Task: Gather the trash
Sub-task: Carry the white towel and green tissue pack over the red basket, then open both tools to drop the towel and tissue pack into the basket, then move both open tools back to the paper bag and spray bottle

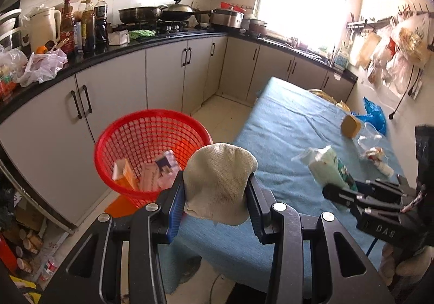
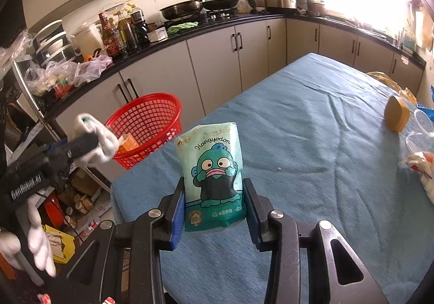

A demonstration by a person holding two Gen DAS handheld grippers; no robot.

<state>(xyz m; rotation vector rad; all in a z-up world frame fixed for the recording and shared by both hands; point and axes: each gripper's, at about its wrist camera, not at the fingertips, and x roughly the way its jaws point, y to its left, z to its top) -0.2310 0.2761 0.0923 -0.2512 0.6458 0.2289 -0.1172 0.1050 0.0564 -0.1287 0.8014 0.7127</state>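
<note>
In my left hand-held gripper I have a crumpled off-white knitted cloth, the jaws closed partway and pressing on its sides, and it hangs just beside the rim of the red basket that stands on the floor next to the desk. My right hand-held gripper is likewise partly closed, clamped on a teal tissue pack printed with a cartoon fish, which I hold above the near part of the desk's blue cover. I judge the task as well begun but not done: the basket already holds a few small boxes, among them an orange one, while both things in my grip have yet to go in. On the far right of the desk there are more bits to collect: a yellow-brown lidded container, a clear plastic tub, a small heap of wrappers with a little white bottle and a blue plastic bag. The tissue pack stands upright between the pads, its long axis running away from me along the fingers, printed face towards the camera and its sealed top end furthest out. The cloth has no clear axis; its rounded bulge points forward and its loose edge droops below the jaws.
</note>
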